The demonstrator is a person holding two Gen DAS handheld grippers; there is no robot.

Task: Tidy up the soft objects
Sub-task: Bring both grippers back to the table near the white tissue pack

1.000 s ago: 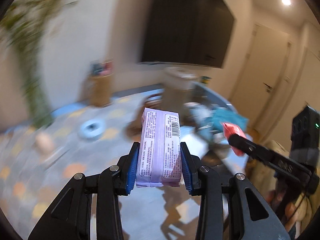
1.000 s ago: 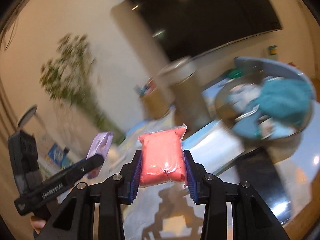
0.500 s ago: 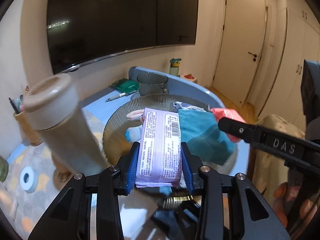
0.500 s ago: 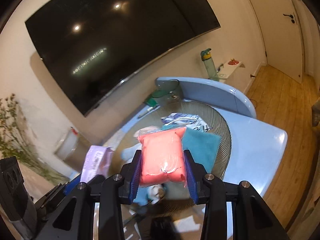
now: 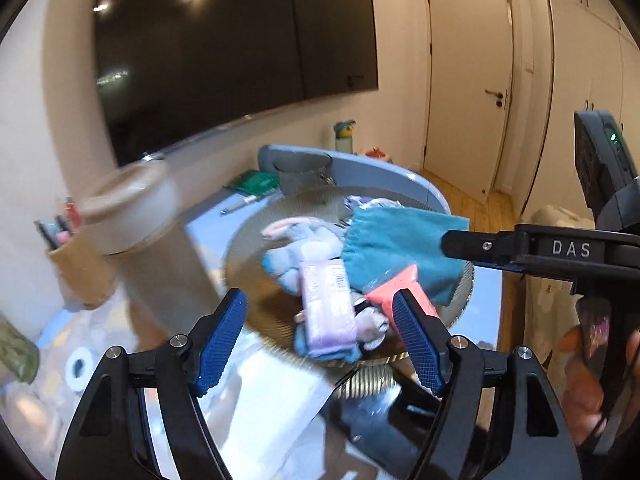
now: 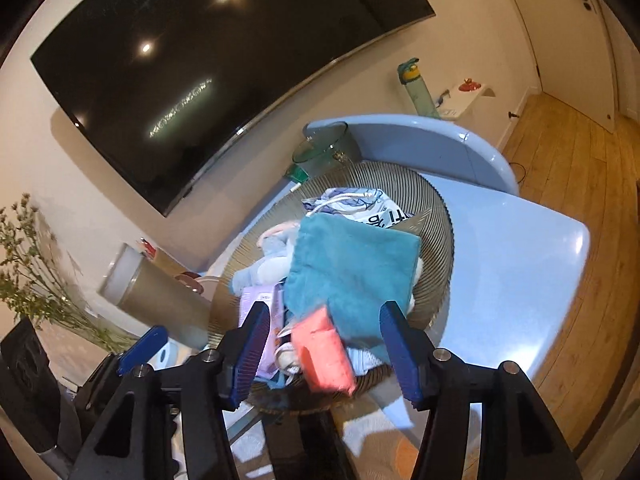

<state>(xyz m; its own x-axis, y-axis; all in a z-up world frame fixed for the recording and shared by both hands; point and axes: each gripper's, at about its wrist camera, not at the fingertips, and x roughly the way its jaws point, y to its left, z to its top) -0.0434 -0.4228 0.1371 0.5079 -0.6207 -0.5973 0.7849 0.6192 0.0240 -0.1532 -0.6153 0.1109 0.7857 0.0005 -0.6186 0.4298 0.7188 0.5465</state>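
Both claws gape wide and empty — the left claw (image 5: 320, 336) and the right claw (image 6: 326, 354) hover over the ribbed bowl (image 6: 438, 216) at frame centre, where the purple pack (image 5: 328, 308) and pink pouch (image 6: 324, 354) lie among the soft things. The drop-off step looks done; next calls for pulling back and seeking another soft item.

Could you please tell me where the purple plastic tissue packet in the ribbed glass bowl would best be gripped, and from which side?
Grip the purple plastic tissue packet across its two long sides near the middle, coming from above. It lies flat on the soft toys in the ribbed glass bowl, long and narrow, with its broad face up, so the narrow width probably suits open tongs.
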